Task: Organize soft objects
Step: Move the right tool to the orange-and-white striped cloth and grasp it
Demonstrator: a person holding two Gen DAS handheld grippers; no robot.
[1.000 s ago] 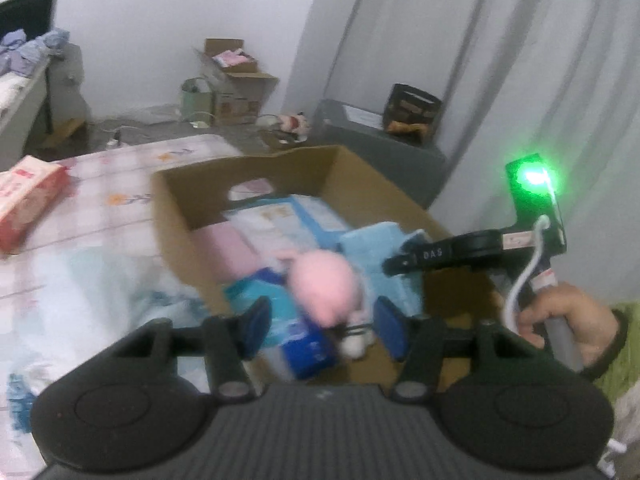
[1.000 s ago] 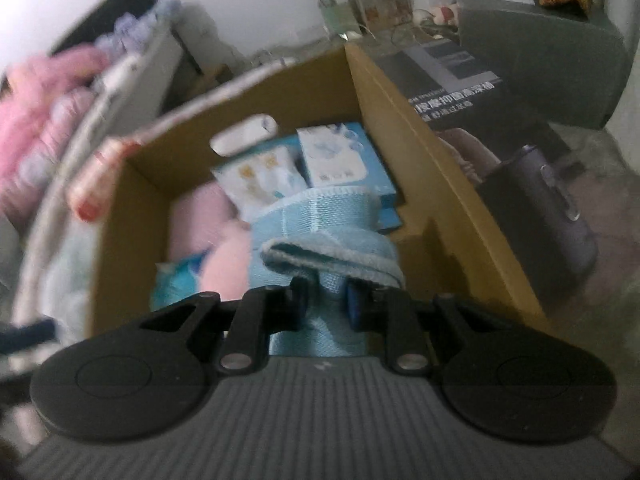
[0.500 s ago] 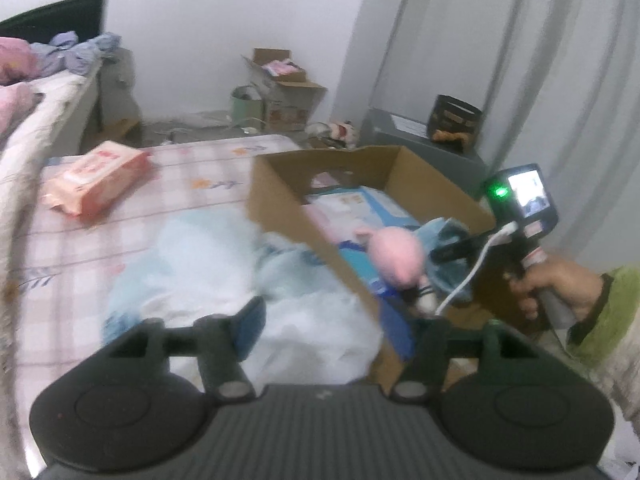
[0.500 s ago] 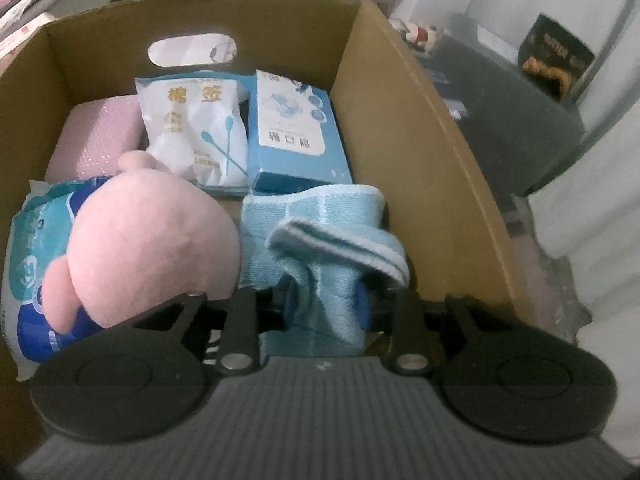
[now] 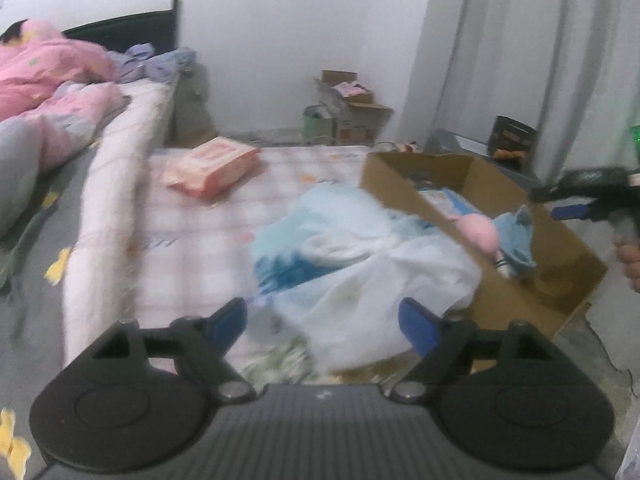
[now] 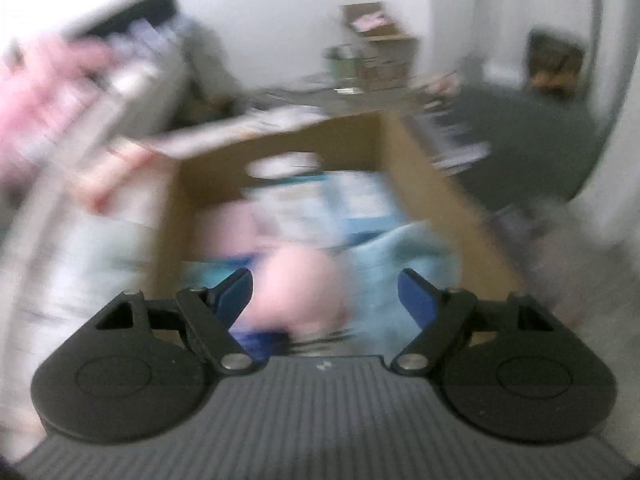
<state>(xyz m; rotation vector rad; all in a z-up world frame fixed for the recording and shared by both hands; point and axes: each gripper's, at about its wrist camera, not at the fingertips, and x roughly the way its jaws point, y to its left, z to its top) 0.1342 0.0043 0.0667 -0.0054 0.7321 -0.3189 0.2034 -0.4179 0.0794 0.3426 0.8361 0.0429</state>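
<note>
Blue towel [image 5: 518, 240] lies released inside cardboard box [image 5: 568, 272]. Right tongs [image 6: 325, 292] have just spread, empty. Left tongs [image 5: 322, 320] have been widening, empty, beside box, over white-blue bundle [image 5: 360, 264]: probably next for gripping.

One cardboard box [image 5: 520, 280], one pink plush toy [image 5: 482, 232], one pink packet [image 5: 212, 170].

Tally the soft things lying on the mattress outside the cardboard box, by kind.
Pink tissue pack: 1
White and blue plastic bag: 1
Total: 2
</note>
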